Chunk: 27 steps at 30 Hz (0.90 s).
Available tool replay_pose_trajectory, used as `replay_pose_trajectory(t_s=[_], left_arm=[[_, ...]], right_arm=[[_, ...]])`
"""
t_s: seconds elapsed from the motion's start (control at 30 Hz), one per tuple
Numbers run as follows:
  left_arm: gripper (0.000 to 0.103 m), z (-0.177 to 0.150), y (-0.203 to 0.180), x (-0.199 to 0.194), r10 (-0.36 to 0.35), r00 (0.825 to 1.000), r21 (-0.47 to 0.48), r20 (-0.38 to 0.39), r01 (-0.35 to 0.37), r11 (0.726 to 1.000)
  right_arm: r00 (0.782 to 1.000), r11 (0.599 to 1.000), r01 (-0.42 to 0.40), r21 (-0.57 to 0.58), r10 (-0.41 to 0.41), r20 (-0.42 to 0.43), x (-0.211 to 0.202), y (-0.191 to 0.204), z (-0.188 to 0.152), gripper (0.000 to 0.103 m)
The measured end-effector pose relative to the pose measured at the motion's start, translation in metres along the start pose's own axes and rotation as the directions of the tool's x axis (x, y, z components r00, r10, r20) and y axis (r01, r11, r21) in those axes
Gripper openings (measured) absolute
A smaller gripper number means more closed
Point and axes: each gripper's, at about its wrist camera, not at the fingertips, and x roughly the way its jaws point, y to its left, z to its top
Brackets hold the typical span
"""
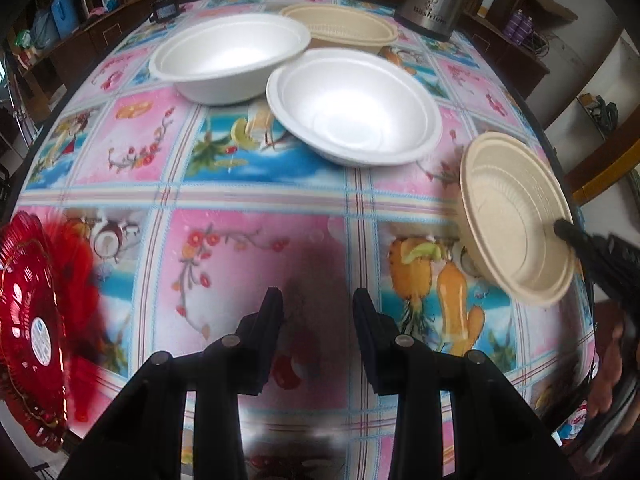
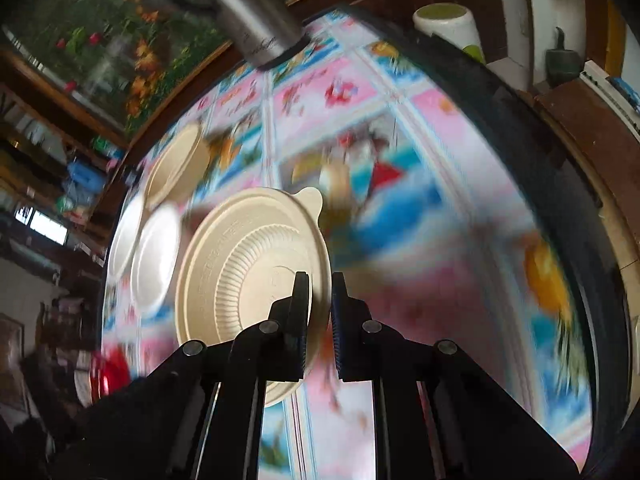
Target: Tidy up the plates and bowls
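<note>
My right gripper pinches the rim of a tan bowl, tipped up over the table. My left gripper is partly open, holding nothing. Two white bowls sit farther back.

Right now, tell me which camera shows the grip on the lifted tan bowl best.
The right wrist view: the right claw pinches the tan bowl at its rim, one finger inside, one outside, close and sharp. The left wrist view shows that bowl tilted off the tablecloth at the picture's right, with only one fingertip visible.
</note>
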Motion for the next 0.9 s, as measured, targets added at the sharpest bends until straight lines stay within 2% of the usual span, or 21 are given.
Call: replay_pose_trajectory(t_s=[0.13,0.37,0.43,0.57,0.73,0.9], left_arm=[[0.036,-0.007,0.012,-0.002,-0.024,0.999,-0.037,-0.024,0.023,0.999],[0.038,-0.011,0.035,-0.036,-0.048,0.996,-0.095,0.074,0.055,0.994],[0.043,-0.01,0.035,-0.038,-0.038,0.996,-0.097,0.077,0.046,0.994],[0.043,-0.011,0.034,-0.031,0.0,0.998,-0.093,0.068,0.006,0.996],[0.043,-0.011,0.037,-0.03,-0.011,0.998,-0.104,0.067,0.018,0.994],[0.044,-0.01,0.038,-0.025,0.03,0.998,-0.098,0.06,-0.024,0.995]], right_arm=[[0.999,0.998,-0.034,-0.049,0.033,-0.021,-0.001,0.016,-0.031,0.009],[0.998,0.99,-0.069,-0.125,0.067,-0.015,0.001,0.05,-0.052,0.009],[0.997,0.986,-0.079,-0.145,0.076,-0.03,0.006,0.059,-0.059,0.009],[0.995,0.982,-0.095,-0.162,0.089,-0.041,0.01,0.068,-0.07,0.01],[0.994,0.98,-0.109,-0.163,0.104,-0.038,0.006,0.067,-0.072,0.01],[0.991,0.98,-0.131,-0.151,0.126,-0.043,0.008,0.066,-0.071,0.01]])
